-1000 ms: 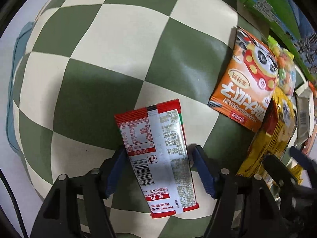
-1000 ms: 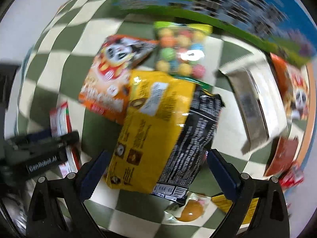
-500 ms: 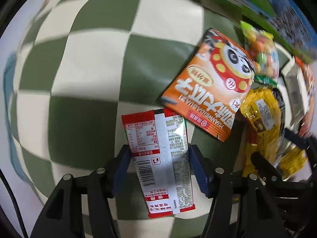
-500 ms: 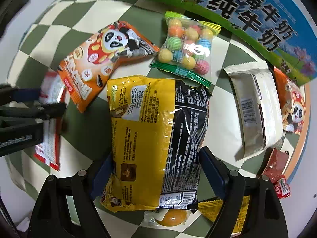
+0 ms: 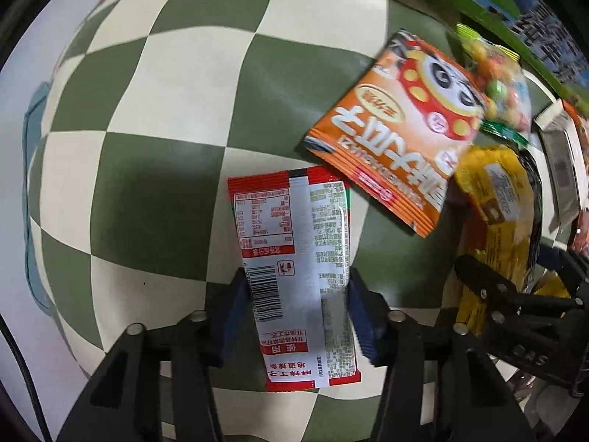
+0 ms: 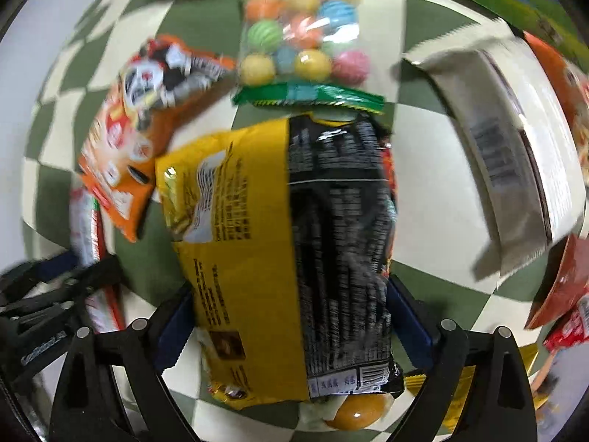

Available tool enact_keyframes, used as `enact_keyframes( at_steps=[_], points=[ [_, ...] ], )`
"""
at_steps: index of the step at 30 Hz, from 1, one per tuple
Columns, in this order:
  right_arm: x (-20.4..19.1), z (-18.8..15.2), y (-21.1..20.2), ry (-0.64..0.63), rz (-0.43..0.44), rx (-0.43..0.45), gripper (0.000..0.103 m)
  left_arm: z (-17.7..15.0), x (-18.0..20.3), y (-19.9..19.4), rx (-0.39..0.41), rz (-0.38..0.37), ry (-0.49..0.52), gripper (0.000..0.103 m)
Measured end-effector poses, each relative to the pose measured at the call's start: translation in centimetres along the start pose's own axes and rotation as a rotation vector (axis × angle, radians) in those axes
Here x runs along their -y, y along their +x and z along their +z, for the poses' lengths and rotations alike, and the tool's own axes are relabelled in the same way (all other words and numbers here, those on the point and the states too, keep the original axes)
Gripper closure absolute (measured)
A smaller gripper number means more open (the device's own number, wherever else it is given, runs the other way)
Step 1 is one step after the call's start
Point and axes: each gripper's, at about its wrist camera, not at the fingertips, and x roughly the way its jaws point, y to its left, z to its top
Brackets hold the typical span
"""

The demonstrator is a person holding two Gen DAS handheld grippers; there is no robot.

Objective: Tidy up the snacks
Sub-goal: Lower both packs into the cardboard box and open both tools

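Both grippers point down at a green-and-cream checked cloth (image 5: 176,118) strewn with snacks. In the left wrist view, the left gripper (image 5: 294,305) stands at lower centre with a red-and-silver packet (image 5: 294,258) lying flat between its blue pads (image 5: 235,305); the jaws are closing, and both pads look to be touching the packet's long edges. Just beyond the packet's upper right corner lies an orange panda bag (image 5: 401,129), tilted, its lower corner close to the packet, perhaps touching. Further right in that view, the right gripper's black frame shows at the edge. In the right wrist view, the right gripper (image 6: 294,316) straddles a large yellow-and-black bag (image 6: 287,250) at centre; its jaws are opening, and whether the pads press the bag's sides I cannot tell through the blur. Above the big bag sits a clear bag of coloured candy balls (image 6: 302,37), its green bottom seal just at the bag's top edge. A pale cream pouch (image 6: 508,154) lies at the right, face down, barcode showing. A small orange jelly cup (image 6: 360,409) peeks out under the big bag's lower end.
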Motion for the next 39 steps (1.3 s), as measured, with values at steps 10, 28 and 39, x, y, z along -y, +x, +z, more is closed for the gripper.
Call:
enact_keyframes(
  at_steps=[10, 28, 39],
  points=[
    [3.8, -0.9, -4.9, 0.046, 0.118, 0.081, 0.014, -3.1, -1.2, -5.2, 0.057, -0.043, -0.023, 0.06],
    [20.5, 10.0, -31.2, 0.211, 0.115, 0.476, 0.014, 18.4, 5.9, -23.2, 0.356, -0.168, 0.153, 0.06],
    [28.7, 25.1, -24.3, 0.281, -0.013, 0.283, 0.014, 30.2, 8.2, -11.6, 0.116, -0.032, 0.147, 0.059]
  ],
)
